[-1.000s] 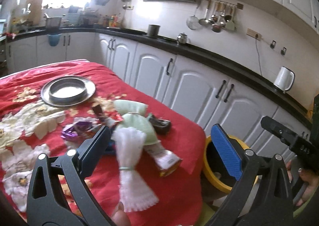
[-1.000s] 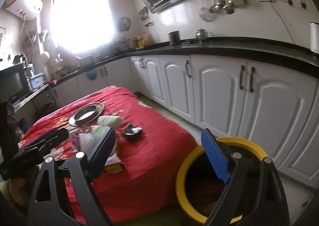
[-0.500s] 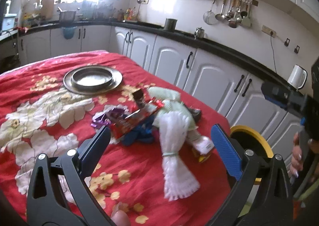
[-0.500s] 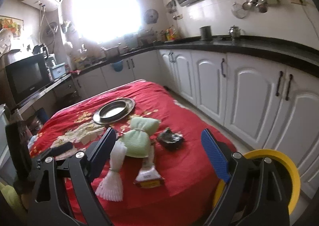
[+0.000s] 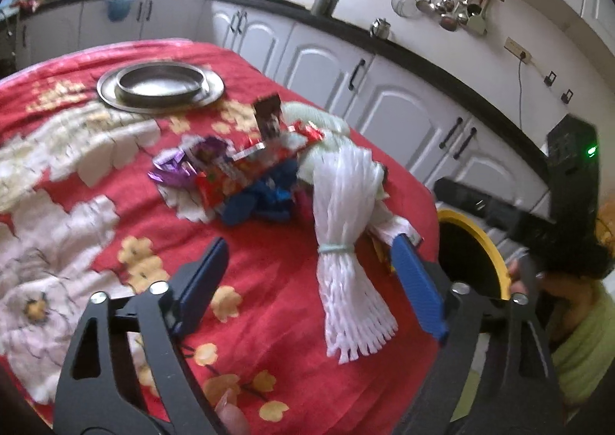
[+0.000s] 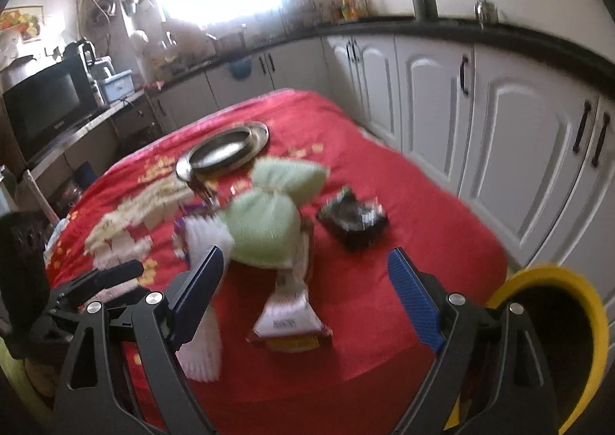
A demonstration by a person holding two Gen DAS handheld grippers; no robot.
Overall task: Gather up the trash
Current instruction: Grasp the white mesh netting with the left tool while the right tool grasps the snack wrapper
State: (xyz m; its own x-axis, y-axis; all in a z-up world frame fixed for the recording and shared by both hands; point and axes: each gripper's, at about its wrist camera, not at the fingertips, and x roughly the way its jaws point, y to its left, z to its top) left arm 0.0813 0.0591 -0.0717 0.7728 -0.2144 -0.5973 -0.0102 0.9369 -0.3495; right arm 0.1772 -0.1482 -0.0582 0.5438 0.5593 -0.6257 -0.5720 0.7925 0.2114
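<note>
A pile of trash lies on the red flowered tablecloth: a white foam net, a green foam net, a red snack wrapper, a purple wrapper, a blue wrapper, a black wrapper and a white packet. My left gripper is open and empty, just above the cloth near the white net. My right gripper is open and empty, above the white packet. A yellow-rimmed bin stands on the floor by the table's right corner.
A steel plate with a bowl sits at the far side of the table. White cabinets under a black counter run along the right. A microwave stands at the left.
Both grippers have moved in over the table toward the trash pile. The bin has slid to the right edge of both views.
</note>
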